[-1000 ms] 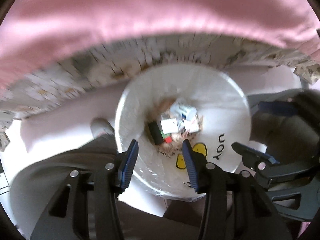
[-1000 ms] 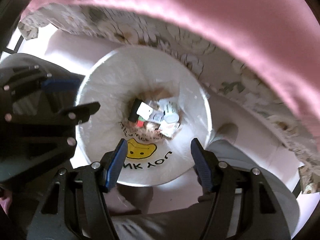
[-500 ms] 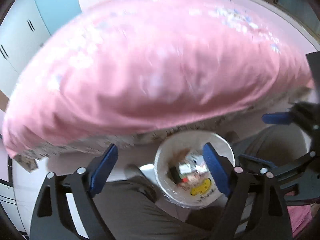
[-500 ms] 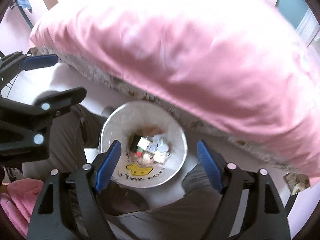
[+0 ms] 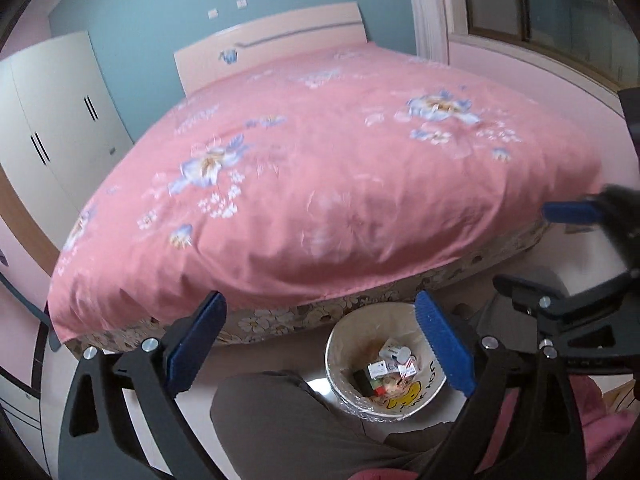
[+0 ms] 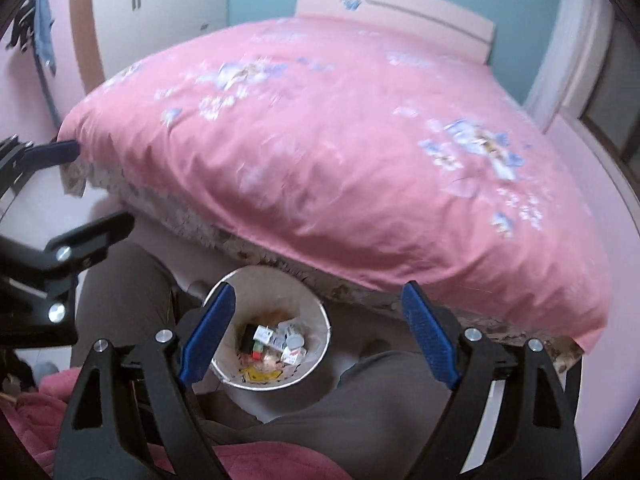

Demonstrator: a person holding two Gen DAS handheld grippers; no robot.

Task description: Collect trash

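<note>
left gripper [image 5: 320, 344] jaws apart, empty | right gripper [image 6: 316, 336] jaws apart, empty | round white lined trash bin [image 5: 340, 344] holds small cartons | blue garment [image 6: 44, 36] hanging, right view only

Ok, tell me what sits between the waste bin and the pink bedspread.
Only the floral mattress edge, showing in both wrist views, separates the waste bin from the pink bedspread.

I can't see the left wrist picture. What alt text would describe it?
Open, empty blue-padded tongs frame a white trash bin on the floor, holding small boxes and scraps, at the foot of a bed with a pink flowered cover. A second pair of tongs shows at right, also open.
</note>
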